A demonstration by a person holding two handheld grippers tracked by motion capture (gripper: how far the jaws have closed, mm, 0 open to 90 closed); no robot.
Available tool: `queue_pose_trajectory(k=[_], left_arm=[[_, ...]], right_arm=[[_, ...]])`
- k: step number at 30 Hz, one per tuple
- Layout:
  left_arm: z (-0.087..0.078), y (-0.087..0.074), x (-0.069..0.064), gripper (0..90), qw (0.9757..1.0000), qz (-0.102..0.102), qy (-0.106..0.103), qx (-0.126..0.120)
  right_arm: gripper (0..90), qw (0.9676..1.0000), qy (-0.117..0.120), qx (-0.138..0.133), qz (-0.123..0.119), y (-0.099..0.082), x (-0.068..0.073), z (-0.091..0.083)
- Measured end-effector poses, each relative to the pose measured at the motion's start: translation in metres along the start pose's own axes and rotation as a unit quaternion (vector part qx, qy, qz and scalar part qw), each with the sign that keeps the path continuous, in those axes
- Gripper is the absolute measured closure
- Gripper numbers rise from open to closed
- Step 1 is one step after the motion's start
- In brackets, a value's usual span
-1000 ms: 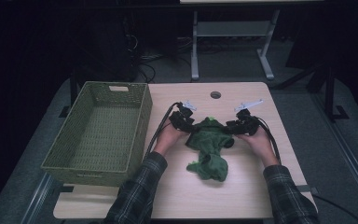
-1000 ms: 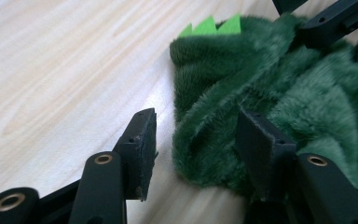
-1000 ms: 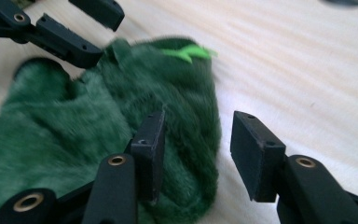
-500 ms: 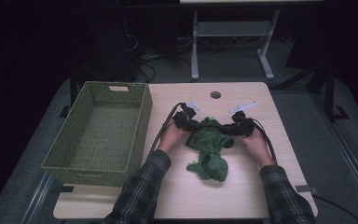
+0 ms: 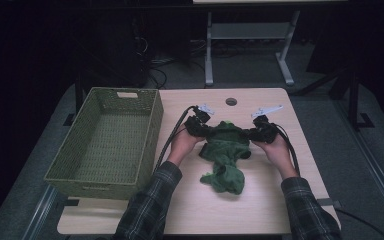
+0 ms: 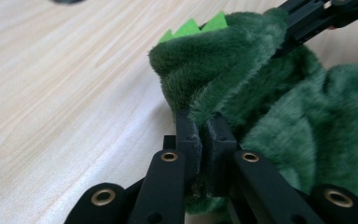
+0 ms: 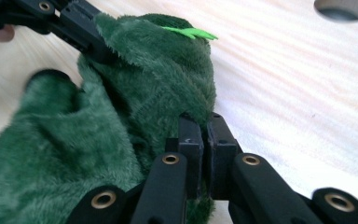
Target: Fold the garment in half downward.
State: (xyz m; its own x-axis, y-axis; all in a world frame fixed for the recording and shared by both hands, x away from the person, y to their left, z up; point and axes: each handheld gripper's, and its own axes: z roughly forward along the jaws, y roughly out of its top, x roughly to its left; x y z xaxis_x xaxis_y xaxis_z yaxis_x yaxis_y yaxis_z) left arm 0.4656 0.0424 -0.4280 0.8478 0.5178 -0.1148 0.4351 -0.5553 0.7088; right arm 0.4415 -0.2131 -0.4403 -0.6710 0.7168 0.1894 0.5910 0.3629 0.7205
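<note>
A dark green plush garment (image 5: 226, 152) with bright green felt spikes (image 6: 193, 29) lies crumpled on the wooden table (image 5: 260, 205). My left gripper (image 5: 200, 127) is shut on its left edge, a fold of plush (image 6: 223, 84) pinched between the jaws. My right gripper (image 5: 256, 132) is shut on its right edge, plush (image 7: 168, 88) caught between the jaws. In each gripper view the other gripper's black jaw grips the far side of the fabric. The garment's lower part trails toward the person.
An empty green woven basket (image 5: 107, 140) stands at the table's left side. A round cable hole (image 5: 231, 101) sits near the far edge. Cables trail from both grippers. Plaid sleeves (image 5: 147, 210) come in from the bottom. Bare wood lies in front of the garment.
Both grippers have moved slightly away from the person and a little closer together, carrying the garment's top edge with them. The grip on the fabric is unchanged.
</note>
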Motion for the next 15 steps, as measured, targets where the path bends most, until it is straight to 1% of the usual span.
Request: queue_pose_trajectory(k=[1,2,3,4,6,8,10,11,12,13,14,15], left_arm=[[-0.003,0.001,-0.002,85.8,1.0000,0.002,0.001,-0.001],[-0.006,0.002,-0.003,85.8,1.0000,0.004,0.001,-0.002],[-0.010,0.003,-0.004,85.8,1.0000,0.008,0.001,-0.001],[-0.013,0.003,-0.006,85.8,1.0000,0.004,0.001,-0.006],[-0.020,0.005,-0.008,85.8,0.9999,0.007,0.002,-0.010],[-0.026,0.008,-0.011,85.7,0.9997,0.004,0.000,-0.023],[-0.033,0.011,-0.013,85.7,0.9995,0.011,0.003,-0.030],[-0.036,0.014,-0.014,85.7,0.9994,0.012,0.005,-0.034],[-0.038,0.016,-0.014,85.7,0.9993,0.012,0.006,-0.036],[-0.040,0.018,-0.014,85.7,0.9991,0.013,0.008,-0.039],[-0.043,0.020,-0.014,85.7,0.9990,0.016,0.008,-0.042],[-0.044,0.022,-0.015,85.7,0.9987,0.012,0.007,-0.048]], right_arm=[[86.5,1.0000,0.001,-0.003,0.000,0.001,0.002,-0.003],[86.5,0.9999,0.002,-0.009,-0.008,0.002,0.002,-0.006],[86.5,0.9999,0.003,-0.011,-0.008,0.003,0.004,-0.008],[86.5,0.9998,0.002,-0.014,-0.012,0.004,0.006,-0.011],[86.5,0.9997,0.001,-0.018,-0.015,0.006,0.009,-0.016],[86.5,0.9995,-0.001,-0.022,-0.021,0.007,0.012,-0.020],[86.8,0.9992,-0.006,-0.030,-0.028,0.008,0.012,-0.024],[86.8,0.9992,-0.005,-0.031,-0.023,0.010,0.012,-0.026],[86.8,0.9995,-0.005,-0.024,-0.022,0.013,0.011,-0.027],[86.8,0.9992,-0.010,-0.027,-0.028,0.016,0.010,-0.028],[86.8,0.9991,-0.012,-0.029,-0.027,0.020,0.010,-0.030],[86.9,0.9990,-0.013,-0.032,-0.027,0.024,0.011,-0.033]])
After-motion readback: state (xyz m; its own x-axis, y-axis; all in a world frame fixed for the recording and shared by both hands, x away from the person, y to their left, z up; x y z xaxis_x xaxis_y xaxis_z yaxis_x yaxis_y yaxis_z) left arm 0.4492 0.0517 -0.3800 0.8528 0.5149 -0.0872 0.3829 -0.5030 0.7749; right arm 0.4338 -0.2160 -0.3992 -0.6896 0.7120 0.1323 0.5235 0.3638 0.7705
